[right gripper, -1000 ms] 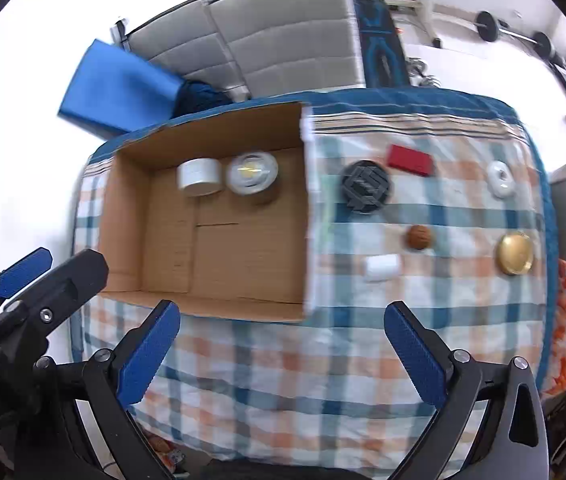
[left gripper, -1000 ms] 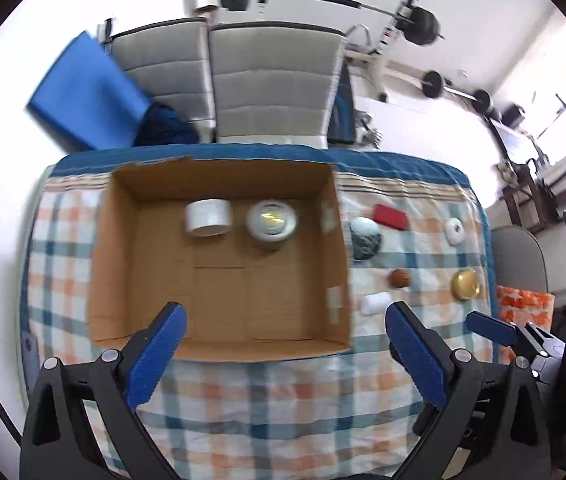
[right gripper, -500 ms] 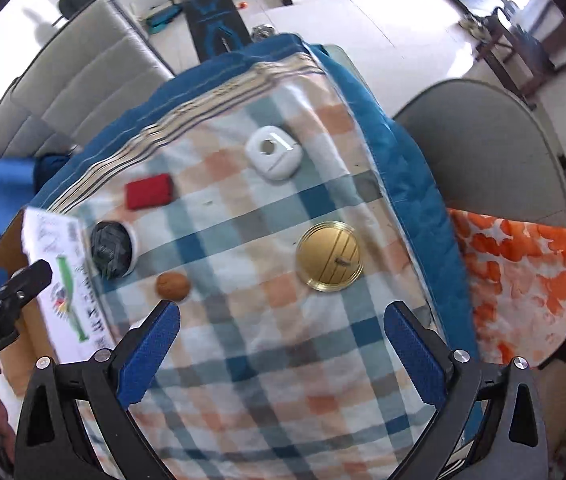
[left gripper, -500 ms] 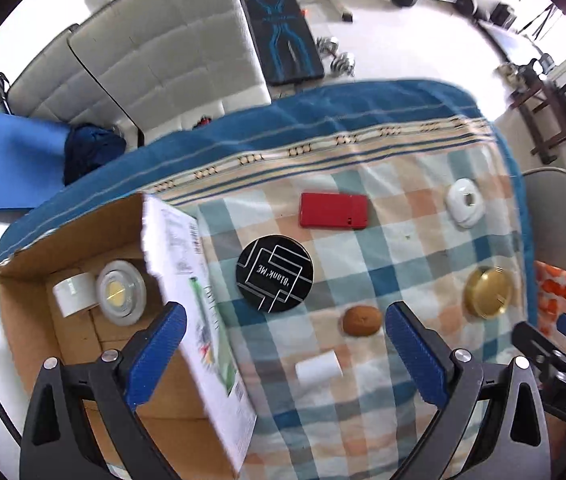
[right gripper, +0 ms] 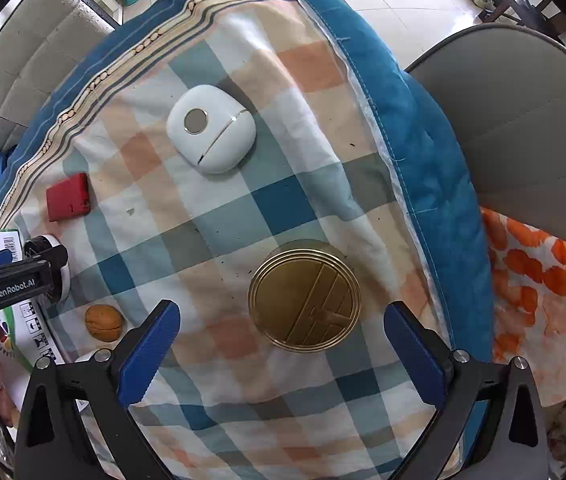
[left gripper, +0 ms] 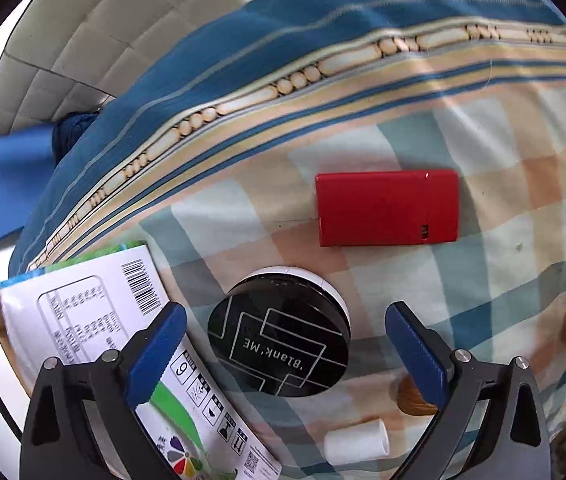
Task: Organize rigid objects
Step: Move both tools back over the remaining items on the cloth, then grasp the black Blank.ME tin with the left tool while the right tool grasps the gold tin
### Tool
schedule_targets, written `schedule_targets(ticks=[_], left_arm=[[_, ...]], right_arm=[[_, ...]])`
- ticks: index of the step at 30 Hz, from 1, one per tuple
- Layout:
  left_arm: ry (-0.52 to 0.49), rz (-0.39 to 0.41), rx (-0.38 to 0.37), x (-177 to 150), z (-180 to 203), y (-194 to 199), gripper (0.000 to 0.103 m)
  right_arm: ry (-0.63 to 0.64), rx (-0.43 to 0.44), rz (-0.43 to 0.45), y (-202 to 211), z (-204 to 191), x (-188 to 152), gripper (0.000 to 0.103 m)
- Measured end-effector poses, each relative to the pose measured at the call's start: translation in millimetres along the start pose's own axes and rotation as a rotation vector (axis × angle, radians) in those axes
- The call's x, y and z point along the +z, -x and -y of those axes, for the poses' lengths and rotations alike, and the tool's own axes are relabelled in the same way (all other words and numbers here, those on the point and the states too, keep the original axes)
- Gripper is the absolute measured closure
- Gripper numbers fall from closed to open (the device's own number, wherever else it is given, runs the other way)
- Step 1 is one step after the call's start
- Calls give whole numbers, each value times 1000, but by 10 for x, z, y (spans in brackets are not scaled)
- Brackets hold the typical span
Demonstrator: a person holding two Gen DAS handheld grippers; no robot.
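Observation:
My left gripper (left gripper: 283, 340) is open, its blue fingers on either side of a round black tin (left gripper: 279, 346) with white line print, just above it. A red flat case (left gripper: 387, 208) lies beyond it. A walnut (left gripper: 413, 400) and a white cylinder (left gripper: 357, 442) lie near the right finger. My right gripper (right gripper: 281, 340) is open around a round gold tin (right gripper: 304, 294) on the checked cloth (right gripper: 211, 216). A white rounded case (right gripper: 211, 128) lies farther off. The red case (right gripper: 67, 197), the walnut (right gripper: 103, 322) and the left gripper (right gripper: 15, 276) show at the left.
The cardboard box's printed outer wall (left gripper: 103, 340) stands just left of the black tin. The table's blue edge (right gripper: 423, 152) runs close on the right, with a grey chair (right gripper: 523, 128) and an orange patterned cloth (right gripper: 543, 292) beyond. Grey cushions (left gripper: 103, 40) lie behind the table.
Both grippers have moved down and closer to the table. The left one now straddles the black tin, the right one the gold tin. Both stay open.

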State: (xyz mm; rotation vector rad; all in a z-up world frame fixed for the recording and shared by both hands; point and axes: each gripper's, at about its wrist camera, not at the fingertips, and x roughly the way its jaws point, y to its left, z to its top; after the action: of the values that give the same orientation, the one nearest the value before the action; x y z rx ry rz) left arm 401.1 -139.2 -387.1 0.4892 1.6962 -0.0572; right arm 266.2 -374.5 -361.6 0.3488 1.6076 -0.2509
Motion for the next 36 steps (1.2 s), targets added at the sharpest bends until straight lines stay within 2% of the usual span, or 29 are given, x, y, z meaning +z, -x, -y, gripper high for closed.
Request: schedule_targets(ticks=[3, 6, 7, 10, 15, 19, 20, 21, 22, 24, 28, 29, 33, 36], left_arm=[[-27, -22, 6, -28, 39, -115, 2], [-29, -1, -42, -96, 58, -116, 18], [-24, 10, -58, -120, 56, -96, 27], [7, 29, -151, -198, 75, -23, 27], [97, 32, -389, -342, 134, 33, 27], [129, -22, -438, -366, 180, -118, 26], [142, -42, -443, -376, 184, -176, 26], [145, -43, -444, -384, 185, -194, 26], [142, -39, -441, -393, 195, -195, 26], [115, -45, -414, -405, 253, -204, 25], [53, -54, -349, -341, 452, -183, 21], [46, -52, -345, -345, 515, -181, 18], [50, -31, -317, -383, 631, -185, 18], [41, -5, -275, -340, 686, -137, 30]], right_arm=[[-2, 6, -7, -48, 45, 25, 0], [-6, 10, -8, -73, 96, 32, 0], [-10, 12, -9, -90, 118, 33, 0], [-24, 19, -24, -173, 181, 29, 0], [-62, 71, -46, -344, 293, 31, 0], [-70, 86, -48, -448, 272, 19, 0], [-72, 83, -45, -470, 266, 14, 1], [-70, 68, -46, -496, 262, 18, 9], [-59, 36, -49, -518, 240, 3, 24], [-41, -2, -40, -528, 210, -18, 34], [-18, 30, -52, -529, 157, -91, 34], [-22, 29, -54, -548, 159, -94, 34], [-39, 23, -62, -628, 108, -109, 32], [-11, -25, -60, -647, 39, -56, 35]])
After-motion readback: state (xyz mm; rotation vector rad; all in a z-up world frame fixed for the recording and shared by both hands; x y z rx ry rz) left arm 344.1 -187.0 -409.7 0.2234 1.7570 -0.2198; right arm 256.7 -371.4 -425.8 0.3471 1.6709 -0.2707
